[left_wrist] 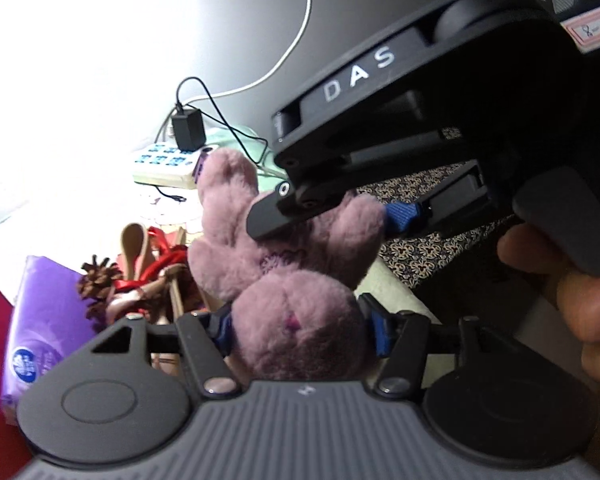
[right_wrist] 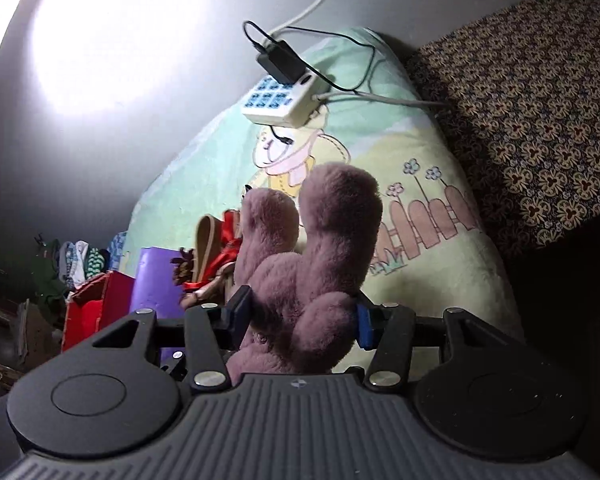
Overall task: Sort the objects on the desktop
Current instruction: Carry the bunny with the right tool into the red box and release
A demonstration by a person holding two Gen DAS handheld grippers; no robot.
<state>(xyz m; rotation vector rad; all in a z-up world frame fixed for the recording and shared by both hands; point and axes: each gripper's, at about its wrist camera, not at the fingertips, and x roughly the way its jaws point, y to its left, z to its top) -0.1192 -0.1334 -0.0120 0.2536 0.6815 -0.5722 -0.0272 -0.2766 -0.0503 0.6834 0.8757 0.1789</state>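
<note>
A purple plush rabbit (left_wrist: 288, 280) is held by both grippers above a pale green cartoon cloth (right_wrist: 420, 184). My left gripper (left_wrist: 300, 328) is shut on its round head. My right gripper (left_wrist: 340, 216) comes in from the upper right in the left wrist view and is shut on its body. In the right wrist view the right gripper (right_wrist: 300, 320) squeezes the rabbit (right_wrist: 312, 264) with its long ears pointing up and away.
A white power strip (right_wrist: 284, 100) with a black adapter (right_wrist: 280, 62) and cables lies at the cloth's far end. To the left are a purple tissue pack (left_wrist: 40, 320), a pinecone (left_wrist: 98, 284), a red-dressed doll (left_wrist: 156, 276), a red box (right_wrist: 96, 308). Patterned dark fabric (right_wrist: 540, 112) is on the right.
</note>
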